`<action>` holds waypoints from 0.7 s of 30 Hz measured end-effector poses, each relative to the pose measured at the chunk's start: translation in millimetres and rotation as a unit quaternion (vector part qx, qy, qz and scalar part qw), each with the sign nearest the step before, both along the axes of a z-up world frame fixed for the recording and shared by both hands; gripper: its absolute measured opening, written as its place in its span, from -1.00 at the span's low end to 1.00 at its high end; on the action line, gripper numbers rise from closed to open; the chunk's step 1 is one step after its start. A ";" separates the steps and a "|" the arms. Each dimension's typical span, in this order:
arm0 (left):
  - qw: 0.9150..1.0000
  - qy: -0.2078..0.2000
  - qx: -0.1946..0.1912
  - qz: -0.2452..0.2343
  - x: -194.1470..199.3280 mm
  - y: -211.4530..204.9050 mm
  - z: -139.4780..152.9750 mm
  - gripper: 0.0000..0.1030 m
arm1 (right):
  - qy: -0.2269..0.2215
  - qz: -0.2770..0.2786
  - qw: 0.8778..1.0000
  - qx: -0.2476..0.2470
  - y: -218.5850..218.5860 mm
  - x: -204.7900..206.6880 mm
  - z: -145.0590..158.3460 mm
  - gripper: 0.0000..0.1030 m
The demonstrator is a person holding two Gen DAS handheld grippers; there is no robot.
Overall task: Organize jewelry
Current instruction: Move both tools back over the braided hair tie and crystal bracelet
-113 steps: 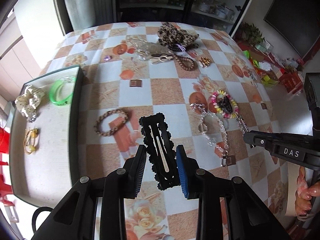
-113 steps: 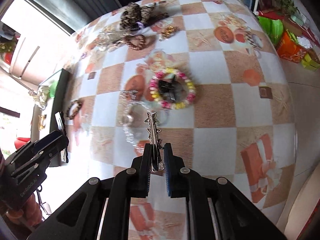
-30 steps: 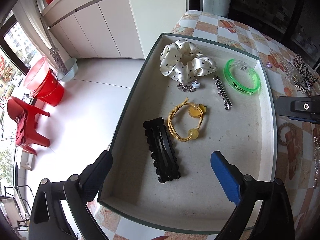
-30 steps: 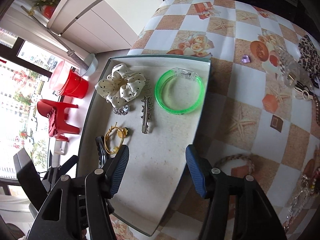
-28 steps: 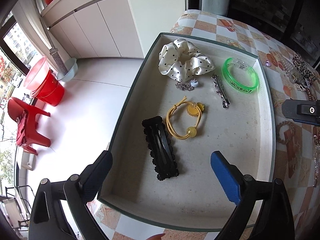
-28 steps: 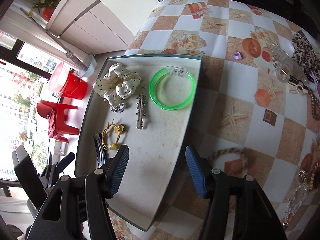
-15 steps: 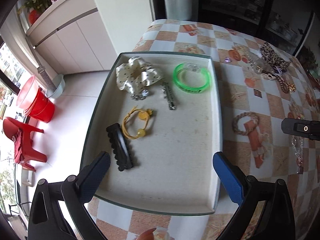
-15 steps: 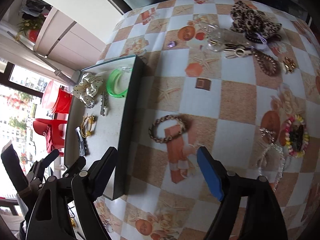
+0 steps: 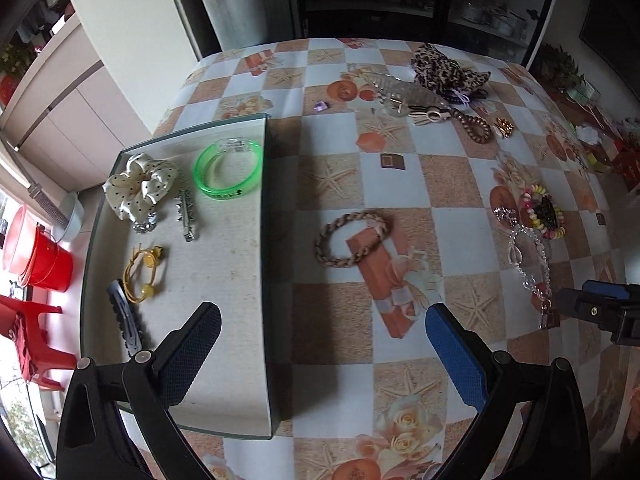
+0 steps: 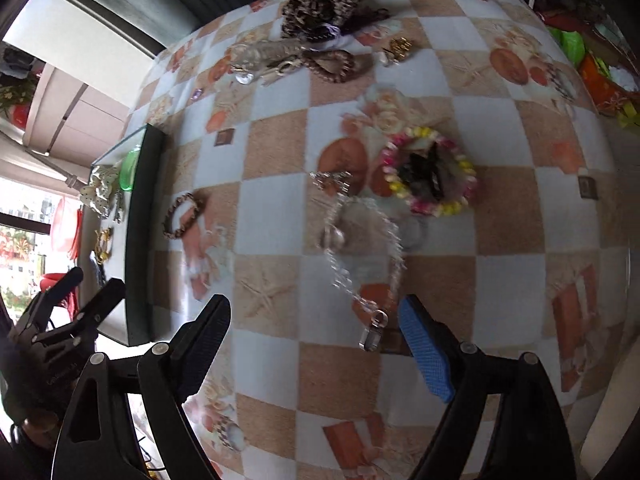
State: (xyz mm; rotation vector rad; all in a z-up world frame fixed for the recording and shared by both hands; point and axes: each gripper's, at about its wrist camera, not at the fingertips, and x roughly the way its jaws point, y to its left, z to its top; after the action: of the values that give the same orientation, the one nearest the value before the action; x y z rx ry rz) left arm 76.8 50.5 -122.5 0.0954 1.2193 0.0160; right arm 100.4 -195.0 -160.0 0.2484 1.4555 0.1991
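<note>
My left gripper [image 9: 320, 344] stands open and empty over the tray's right wall [image 9: 264, 280] and the tablecloth. The tray holds a dotted scrunchie [image 9: 140, 184], a green bangle [image 9: 228, 176], a silver clip [image 9: 186, 216], a yellow hair tie [image 9: 144, 268] and a black clip [image 9: 126, 320]. A braided bracelet [image 9: 352, 238] lies just beyond my left fingers. The jaws of my right gripper [image 10: 316, 340] are opening above a clear bead chain [image 10: 360, 240]. The chain's clasp end lies on the table in the gap, untouched. A colourful bead bracelet [image 10: 430, 172] lies beyond it.
A leopard scrunchie [image 9: 444, 66], a clear hair claw [image 9: 404, 88], a brown bead loop [image 9: 476, 128] and a small gold piece [image 9: 504, 126] lie at the table's far side. The table edge runs along the right. Red stools and a bucket [image 9: 40, 256] stand on the floor at left.
Both grippers have swung right, from above the tray to over the tablecloth. The black and silver clips they held earlier now lie in the tray. The right jaws have widened.
</note>
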 end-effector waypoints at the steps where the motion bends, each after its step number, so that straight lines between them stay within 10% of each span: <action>1: 1.000 0.003 -0.002 -0.004 -0.3 -4.5 -3.7 1.00 | 0.004 -0.001 1.000 -0.008 -6.1 -4.4 -3.1 0.71; 21: 1.000 0.013 0.003 -0.001 49.6 -34.5 -43.6 1.00 | 0.013 0.001 0.999 -0.032 -26.3 -13.9 -25.6 0.71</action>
State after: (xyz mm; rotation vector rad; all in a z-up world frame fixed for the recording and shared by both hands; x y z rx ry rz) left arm 126.4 16.1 -166.1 0.1023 1.2452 0.0179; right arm 86.5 -221.3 -185.6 0.1985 1.4851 0.1504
